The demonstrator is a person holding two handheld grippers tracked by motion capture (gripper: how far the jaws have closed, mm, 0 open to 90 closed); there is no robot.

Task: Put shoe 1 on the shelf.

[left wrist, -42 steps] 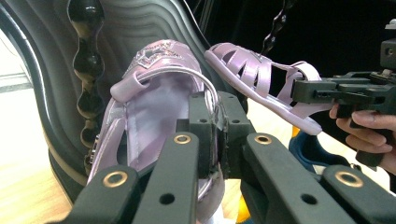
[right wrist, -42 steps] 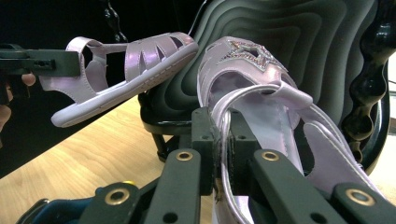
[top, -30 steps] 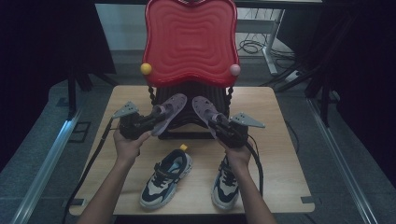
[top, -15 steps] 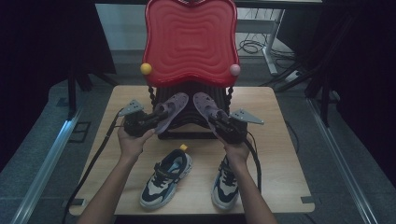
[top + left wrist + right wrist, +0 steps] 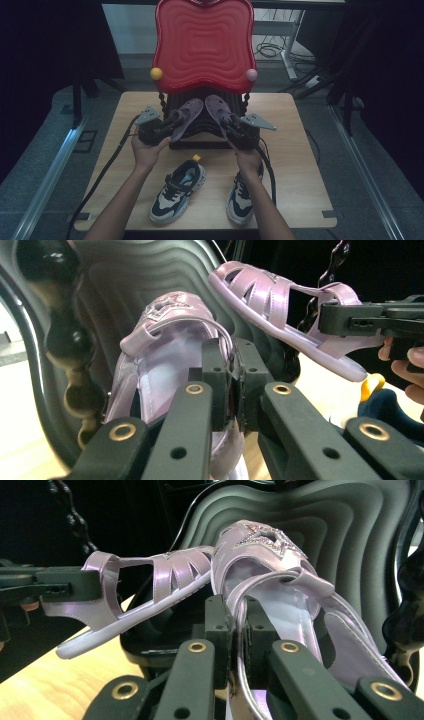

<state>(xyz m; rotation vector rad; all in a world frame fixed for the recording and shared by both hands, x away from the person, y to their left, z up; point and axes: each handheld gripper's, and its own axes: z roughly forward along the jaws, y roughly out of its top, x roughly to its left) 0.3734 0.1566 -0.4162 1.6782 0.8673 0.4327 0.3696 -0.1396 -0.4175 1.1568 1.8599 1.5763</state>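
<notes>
Two purple strappy sandals are held up side by side, toes toward the black ridged shelf (image 5: 197, 136) under a red panel. My left gripper (image 5: 169, 128) is shut on the heel strap of the left sandal (image 5: 189, 116); up close, its pads (image 5: 215, 371) pinch the strap of that sandal (image 5: 165, 340). My right gripper (image 5: 231, 128) is shut on the right sandal (image 5: 218, 109) in the same way, the strap of this star-decorated sandal (image 5: 270, 565) squeezed between its pads (image 5: 218, 622). Each gripper view also shows the other sandal (image 5: 280, 305) (image 5: 150, 585) in the opposite gripper.
A red wavy panel (image 5: 202, 45) with a yellow ball (image 5: 156, 73) and a pink ball (image 5: 251, 75) stands at the back of the wooden table (image 5: 300, 165). Two navy and white sneakers (image 5: 177, 190) (image 5: 242, 196) lie near the front edge. Cables trail off both sides.
The left gripper has edged slightly right with its sandal, bringing the two sandals a little closer together. The grips are unchanged.
</notes>
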